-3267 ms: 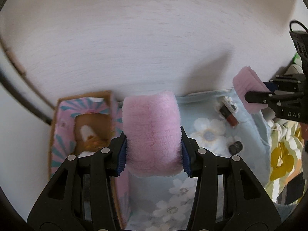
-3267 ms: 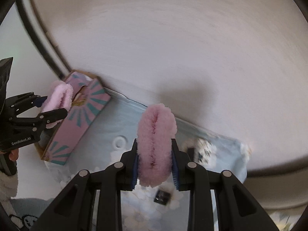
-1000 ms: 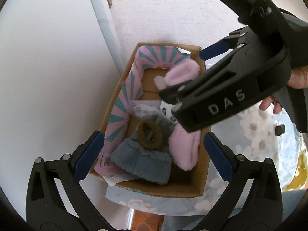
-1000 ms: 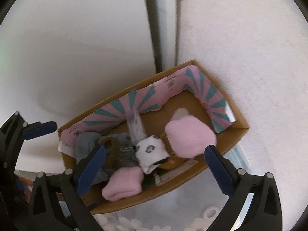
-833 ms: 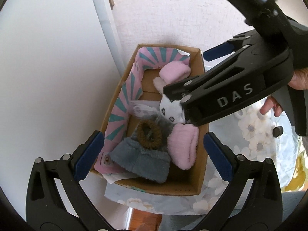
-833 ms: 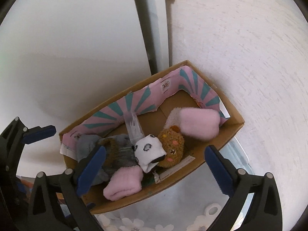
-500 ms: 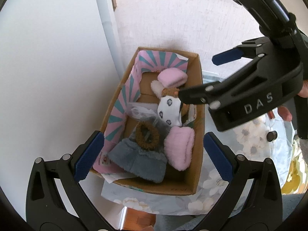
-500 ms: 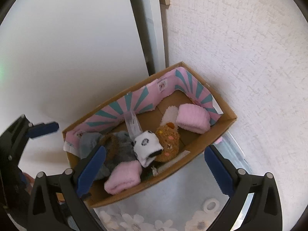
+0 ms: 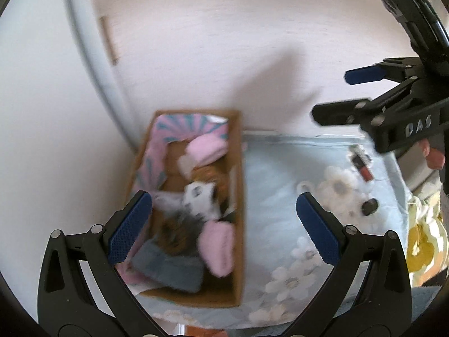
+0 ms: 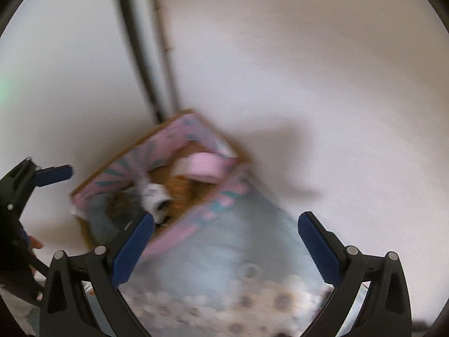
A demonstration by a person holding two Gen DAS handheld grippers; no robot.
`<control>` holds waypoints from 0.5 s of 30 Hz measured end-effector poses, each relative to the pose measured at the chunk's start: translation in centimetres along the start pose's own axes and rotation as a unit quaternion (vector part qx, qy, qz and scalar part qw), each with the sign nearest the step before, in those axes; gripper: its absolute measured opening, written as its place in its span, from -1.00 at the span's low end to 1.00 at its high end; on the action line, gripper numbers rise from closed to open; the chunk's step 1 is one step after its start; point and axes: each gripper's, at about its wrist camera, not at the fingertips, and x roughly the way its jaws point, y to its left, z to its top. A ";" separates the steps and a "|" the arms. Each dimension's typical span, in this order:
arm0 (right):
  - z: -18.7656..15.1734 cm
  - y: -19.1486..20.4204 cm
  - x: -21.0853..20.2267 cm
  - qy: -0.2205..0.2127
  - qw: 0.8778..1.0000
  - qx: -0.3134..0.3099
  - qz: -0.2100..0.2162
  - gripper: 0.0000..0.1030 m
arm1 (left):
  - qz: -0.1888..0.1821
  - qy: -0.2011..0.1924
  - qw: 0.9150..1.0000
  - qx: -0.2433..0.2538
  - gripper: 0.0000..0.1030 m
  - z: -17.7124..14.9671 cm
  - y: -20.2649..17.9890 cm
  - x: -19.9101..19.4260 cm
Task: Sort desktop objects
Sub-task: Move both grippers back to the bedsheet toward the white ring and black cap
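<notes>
A cardboard box (image 9: pixel 238 185) with pink and teal lining stands against the wall, also in the right wrist view (image 10: pixel 179 224). Inside lie two pink fluffy socks (image 9: pixel 206 150) (image 9: pixel 220 248), a white patterned sock (image 9: pixel 199 196), a brown one and a grey knit piece (image 9: pixel 171 269). My left gripper (image 9: pixel 224 224) is open and empty above the box's right side. My right gripper (image 10: pixel 224 241) is open and empty above the cloth; it shows at upper right in the left wrist view (image 9: pixel 364 95).
A light blue floral cloth (image 9: pixel 280 196) covers the table. On it lie a red and black small item (image 9: pixel 362 165), a dark round cap (image 9: pixel 369 206) and a white ring (image 9: pixel 304 188). A yellow floral fabric (image 9: pixel 421 247) lies at the right. The wall is close behind.
Both grippers let go of their pink socks into the box, then pulled back and away from it. The right gripper has swung off to the right. Both views are blurred by motion.
</notes>
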 end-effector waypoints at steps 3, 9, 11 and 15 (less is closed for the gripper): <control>-1.7 -3.9 -1.6 -0.004 0.999 0.048 -0.017 0.99 | -0.030 0.003 0.999 0.022 0.99 0.9 -2.0 1.0; -7.3 -10.6 -3.8 0.001 0.990 0.134 -0.053 0.99 | -0.076 0.019 0.994 0.073 0.99 1.9 -6.8 4.0; -9.5 -12.3 -4.0 0.010 0.985 0.159 -0.063 0.99 | -0.089 0.027 0.992 0.087 0.99 1.6 -8.2 4.9; -14.6 -15.3 -3.7 0.032 0.970 0.227 -0.076 0.99 | -0.107 0.065 0.987 0.105 0.99 0.3 -10.8 8.9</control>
